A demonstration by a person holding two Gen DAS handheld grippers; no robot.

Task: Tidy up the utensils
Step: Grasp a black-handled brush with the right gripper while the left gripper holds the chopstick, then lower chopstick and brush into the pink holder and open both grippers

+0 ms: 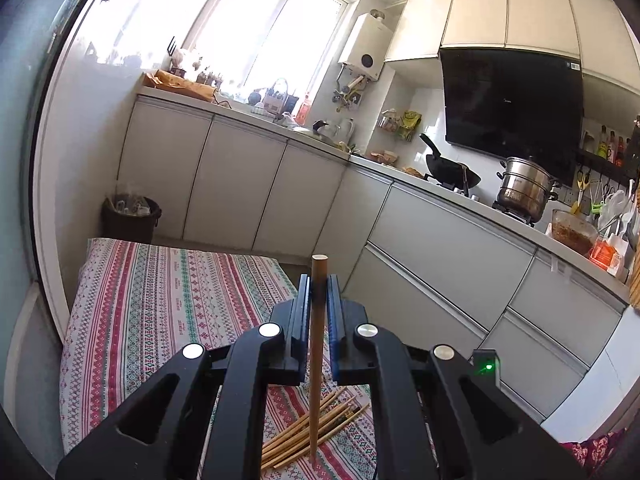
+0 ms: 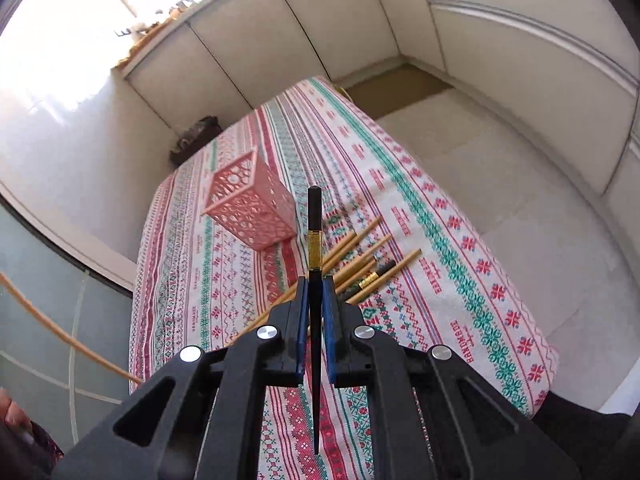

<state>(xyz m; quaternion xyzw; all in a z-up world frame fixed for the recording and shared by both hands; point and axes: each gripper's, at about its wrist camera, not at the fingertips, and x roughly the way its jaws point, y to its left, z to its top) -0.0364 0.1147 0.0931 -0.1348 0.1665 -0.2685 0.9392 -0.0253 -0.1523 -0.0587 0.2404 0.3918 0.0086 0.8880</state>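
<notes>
A wooden chopstick is clamped in the left tool, a black chopstick in the right tool. The pink basket appears unfilled; a chopstick pile remains on the counter just right of it.

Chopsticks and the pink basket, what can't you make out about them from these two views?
- Basket: right wrist view shows only its outside walls, so its contents are hidden; absent from the left wrist view.
- Chopstick pile: near ends covered by the right gripper; in the left wrist view the left gripper covers much of it, so no count.
- Black chopstick: partly hidden between the gripper's fingers.
- Wooden chopstick: tip overlaps the pile, contact unclear.
</notes>
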